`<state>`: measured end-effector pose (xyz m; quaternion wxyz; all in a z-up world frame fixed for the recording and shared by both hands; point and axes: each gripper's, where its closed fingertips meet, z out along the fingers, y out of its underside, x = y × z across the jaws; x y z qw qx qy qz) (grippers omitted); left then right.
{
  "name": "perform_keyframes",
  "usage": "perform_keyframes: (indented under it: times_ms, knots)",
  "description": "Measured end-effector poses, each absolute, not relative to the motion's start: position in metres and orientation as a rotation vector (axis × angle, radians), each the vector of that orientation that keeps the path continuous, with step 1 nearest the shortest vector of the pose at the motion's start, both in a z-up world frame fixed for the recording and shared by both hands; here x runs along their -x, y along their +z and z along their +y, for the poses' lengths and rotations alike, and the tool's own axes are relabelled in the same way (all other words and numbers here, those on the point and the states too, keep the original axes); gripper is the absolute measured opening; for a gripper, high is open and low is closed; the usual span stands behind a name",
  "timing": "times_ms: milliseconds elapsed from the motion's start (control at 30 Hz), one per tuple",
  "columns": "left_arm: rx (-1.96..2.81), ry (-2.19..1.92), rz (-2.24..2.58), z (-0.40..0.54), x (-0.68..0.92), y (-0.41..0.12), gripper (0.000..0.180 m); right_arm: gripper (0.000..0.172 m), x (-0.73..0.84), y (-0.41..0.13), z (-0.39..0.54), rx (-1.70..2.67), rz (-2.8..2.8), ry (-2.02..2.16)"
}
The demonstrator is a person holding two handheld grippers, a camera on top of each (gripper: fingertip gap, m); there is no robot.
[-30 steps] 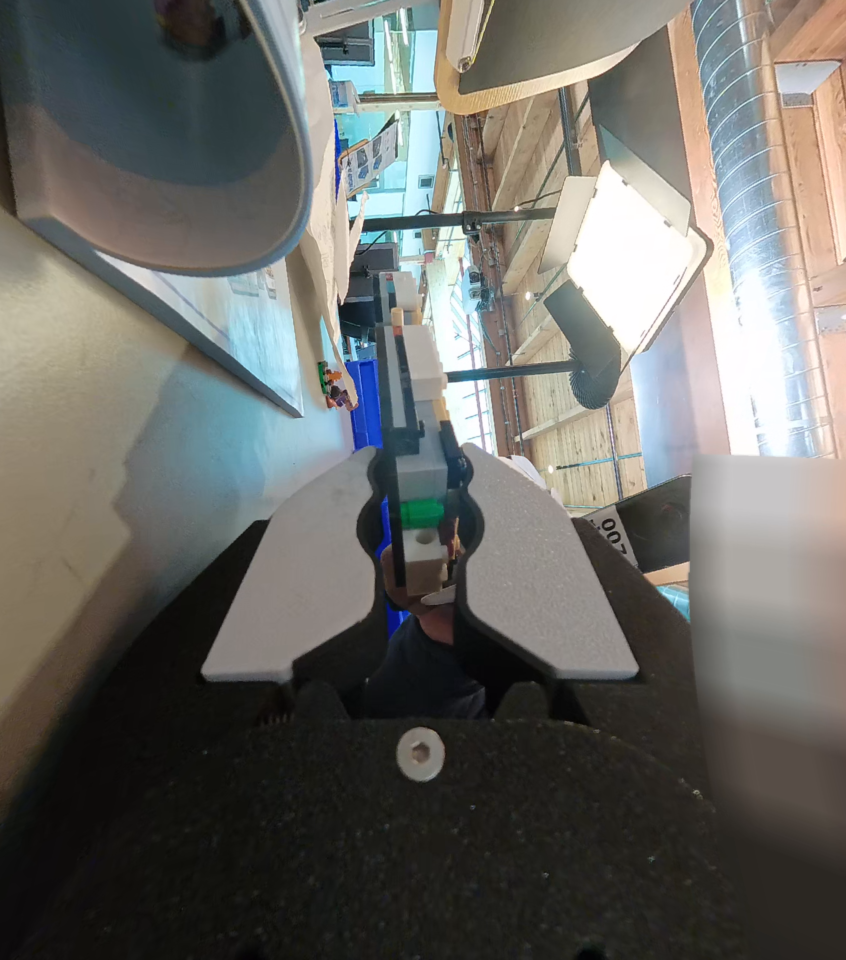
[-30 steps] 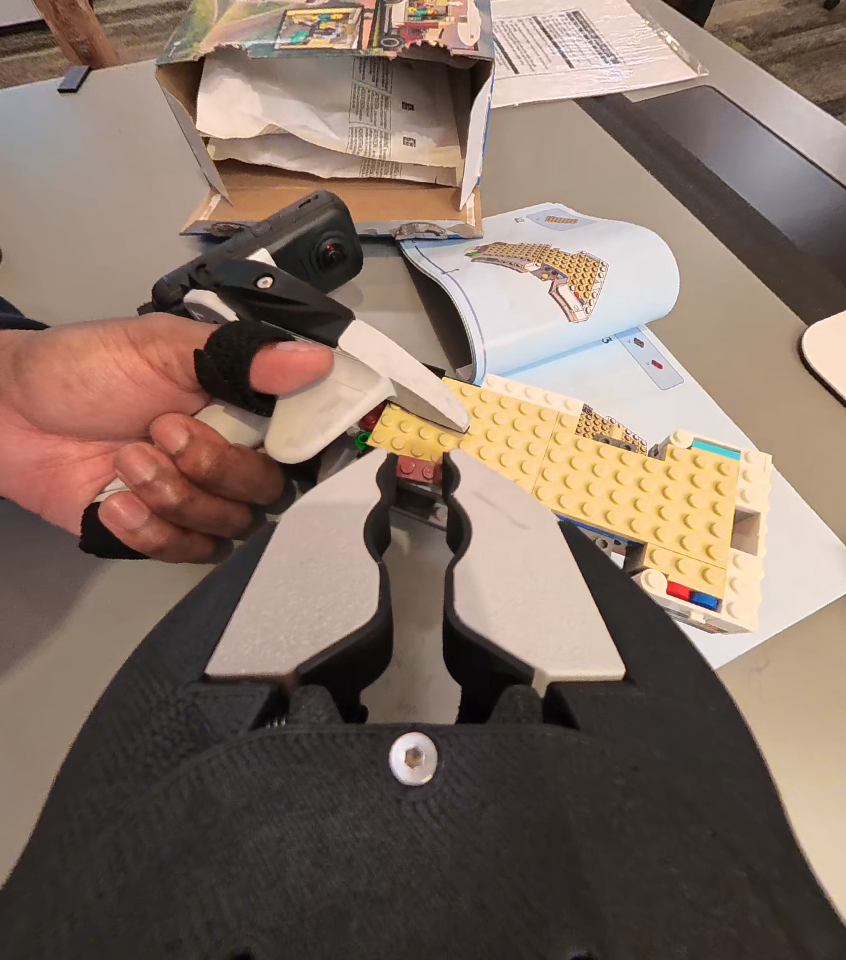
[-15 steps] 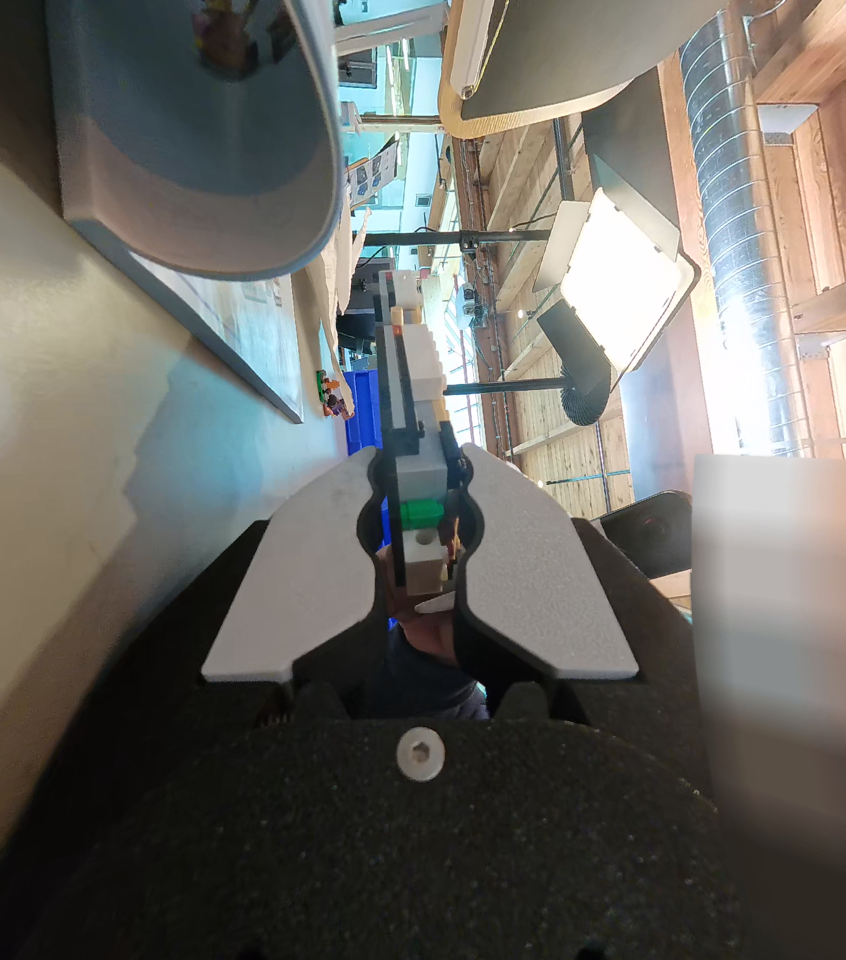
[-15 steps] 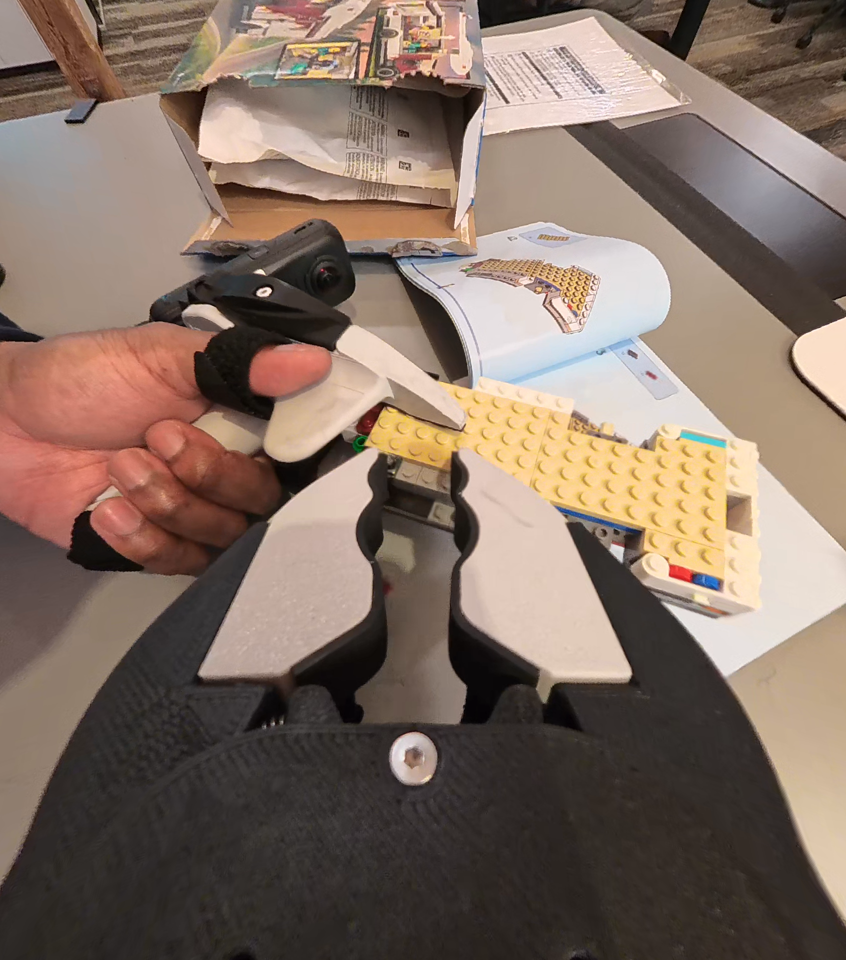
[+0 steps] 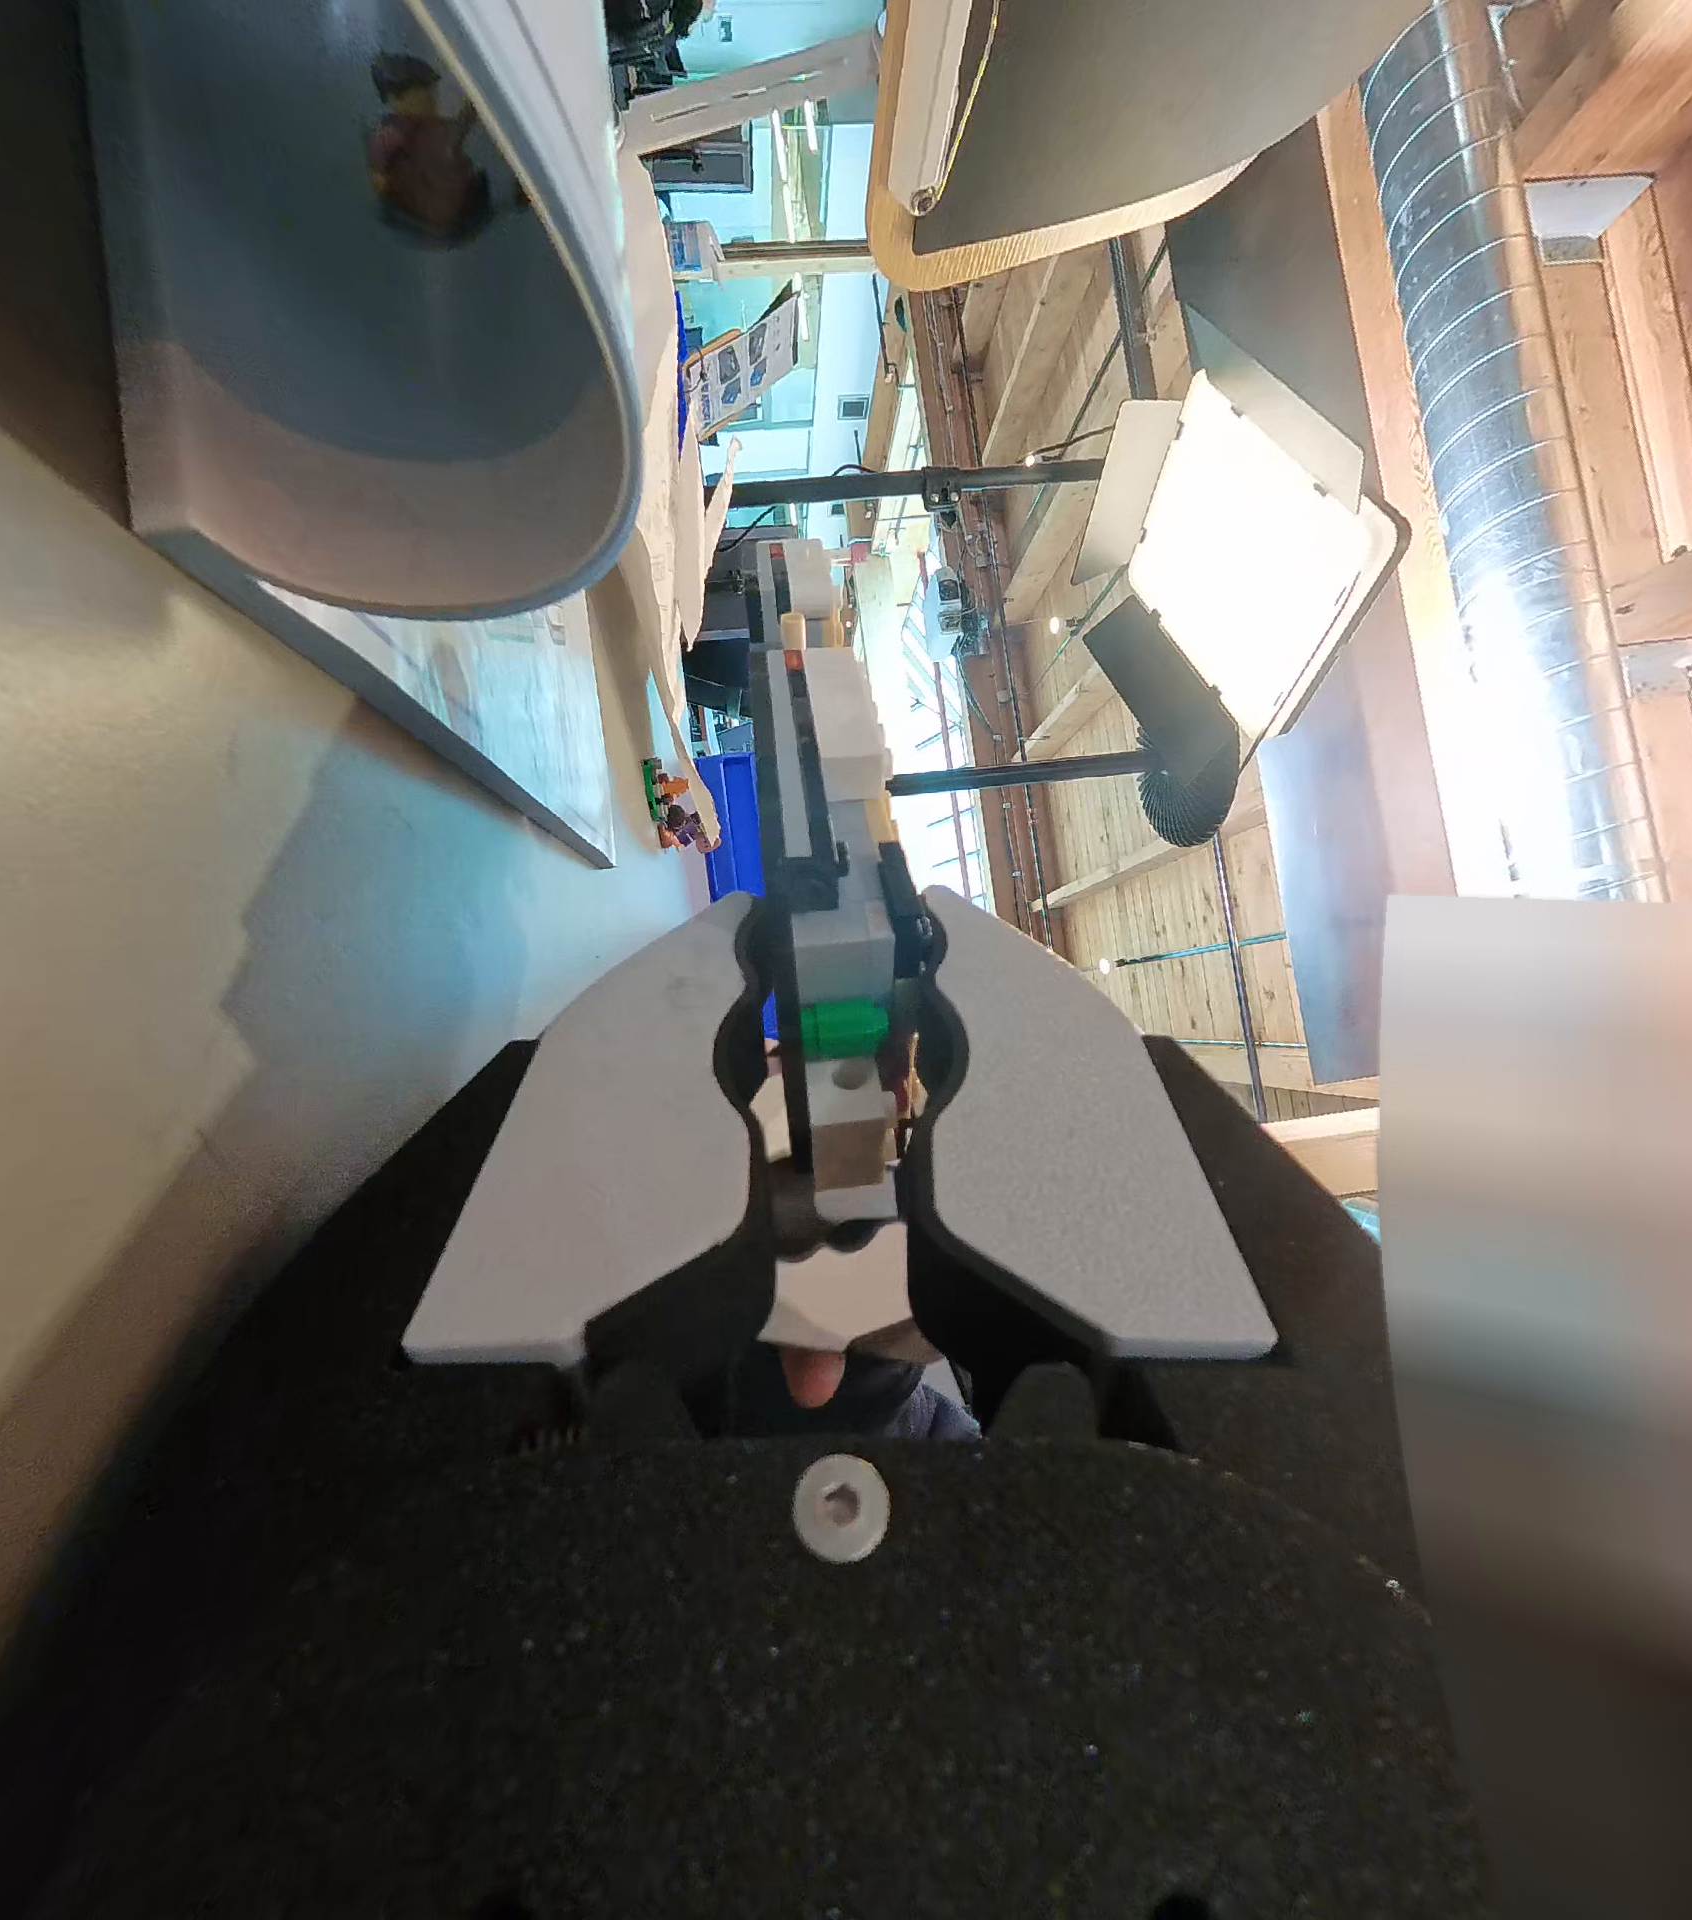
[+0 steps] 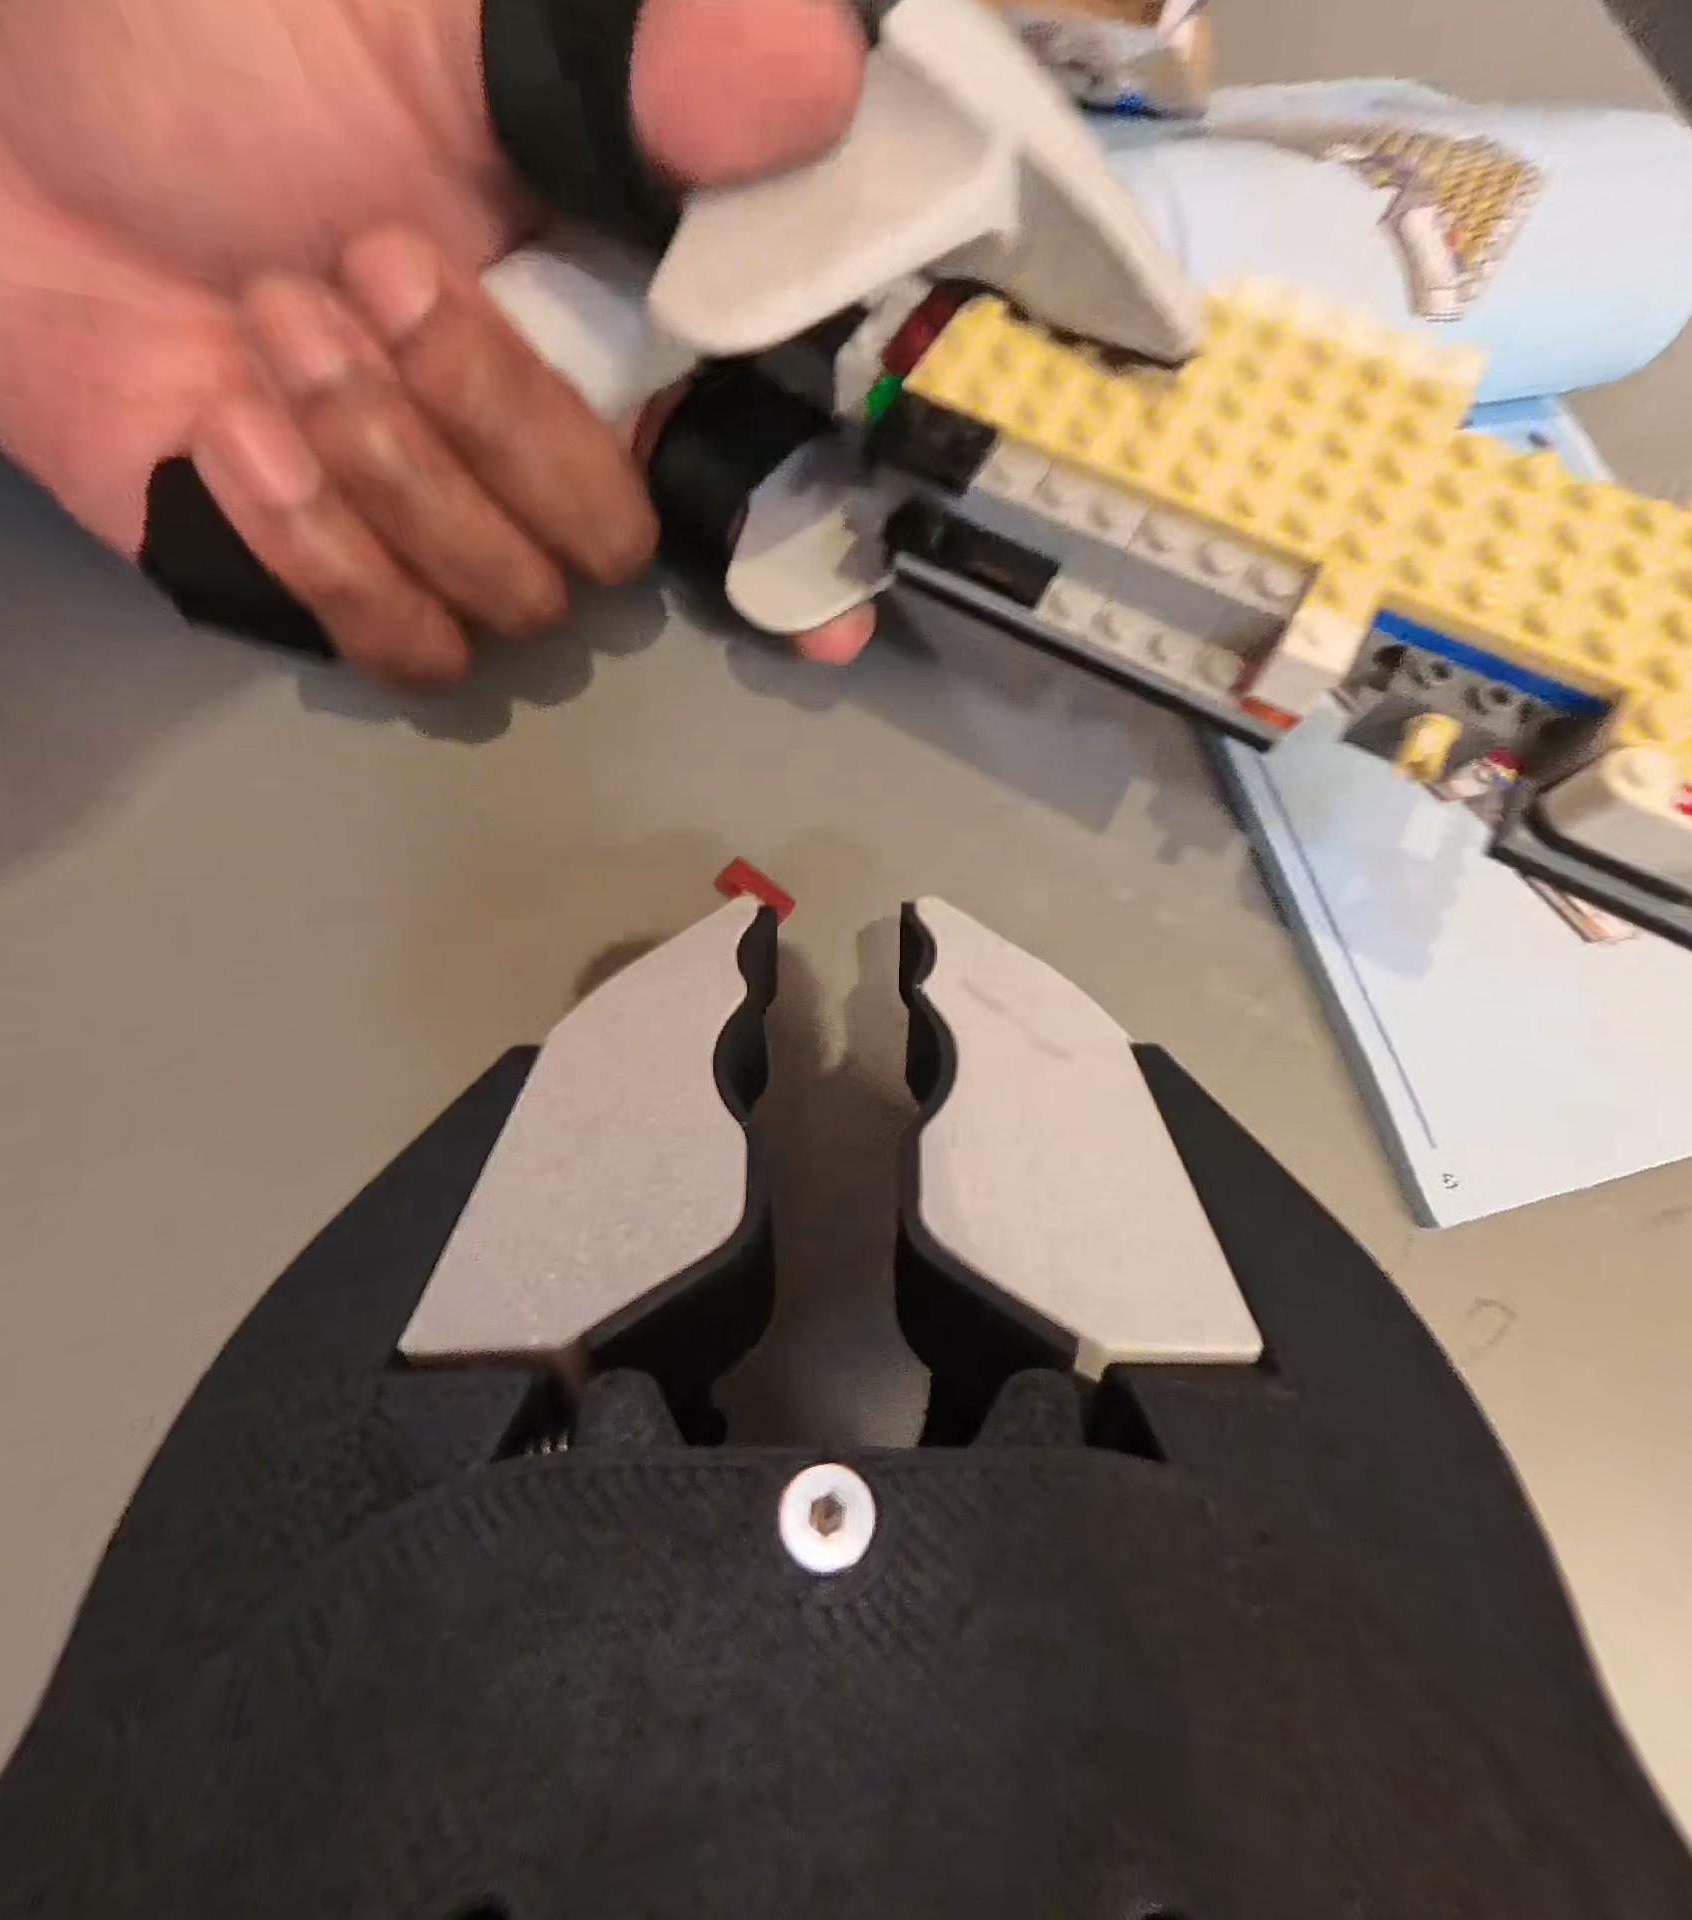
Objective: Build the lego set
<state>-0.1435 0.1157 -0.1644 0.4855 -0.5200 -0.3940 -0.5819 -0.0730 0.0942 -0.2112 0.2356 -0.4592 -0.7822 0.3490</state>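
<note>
Wooden walls, a silver duct and a bright lamp panel (image 5: 1237,561) fill the right of the left wrist view, which is turned on its side, so the grey bench (image 5: 42,831) runs down the left edge. The left hand-held gripper (image 5: 837,925) sits at centre frame, closed on the end of a toy-brick model (image 5: 821,748); both fingers (image 5: 634,1091) press against its grey and black end, with a green piece just behind the tips. The model stretches away toward the upper middle. An open booklet (image 5: 354,343) curls across the upper left, and a blue bin (image 5: 728,821) stands beyond it near a few small loose bricks.

Grey bench top (image 6: 250,1039) fills most of the right wrist view. The right hand-held gripper (image 6: 837,914) is at lower centre, its fingers parted with only bare bench between them. A small red brick (image 6: 754,888) lies on the bench touching the tip of the left finger (image 6: 634,1122), outside the gap and not gripped. In the upper left a hand (image 6: 281,343) holds the left hand-held gripper (image 6: 935,384), clamped on the near end of the model (image 6: 1341,499), whose tan studded top runs toward the right edge. The model lies partly over the booklet (image 6: 1548,1039), which spreads into the right of the frame.
</note>
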Motion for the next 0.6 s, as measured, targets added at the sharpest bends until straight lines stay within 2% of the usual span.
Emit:
perform_keyframes:
  times_ms: [600]
  knots:
    - [1.306, -1.43, -0.933, 0.117, 0.134, -0.164, 0.025, 0.026, 0.074, -0.222, 0.075, 0.892, -2.487, 1.055]
